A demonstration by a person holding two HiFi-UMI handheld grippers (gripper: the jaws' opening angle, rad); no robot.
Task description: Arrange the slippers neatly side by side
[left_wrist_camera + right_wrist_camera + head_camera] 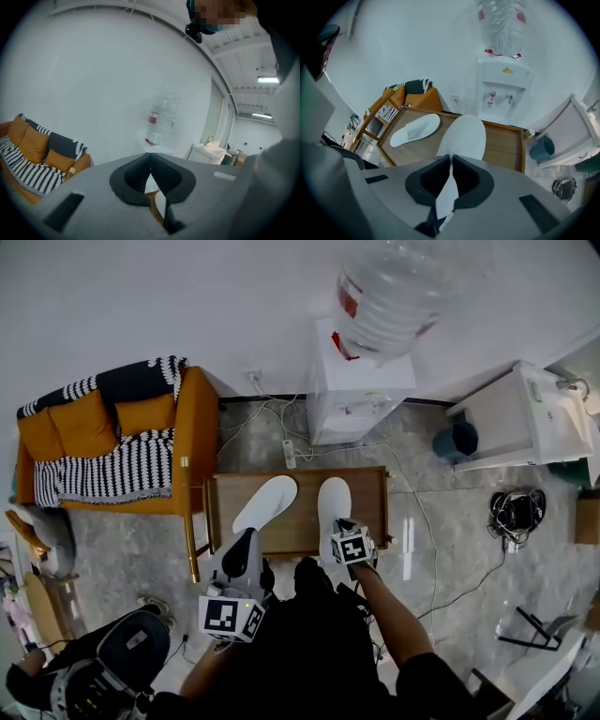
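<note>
Two white slippers lie on a low wooden table (366, 486). The left slipper (265, 503) (415, 130) lies at a slant, its toe pointing away to the right. The right slipper (332, 502) (464, 138) points nearly straight away from me. My right gripper (343, 524) (451, 173) is shut on the right slipper's heel end, and the white edge shows pinched between the dark pads. My left gripper (244, 542) (150, 171) hangs at the table's near edge, just short of the left slipper. It tilts up toward the wall, shut with nothing in it.
An orange sofa (112, 442) with a striped blanket stands left of the table. Behind the table is a white water dispenser (361, 381) with cables and a power strip (289, 454) on the floor. A blue bin (457, 439) and a white cabinet (525, 418) stand at right.
</note>
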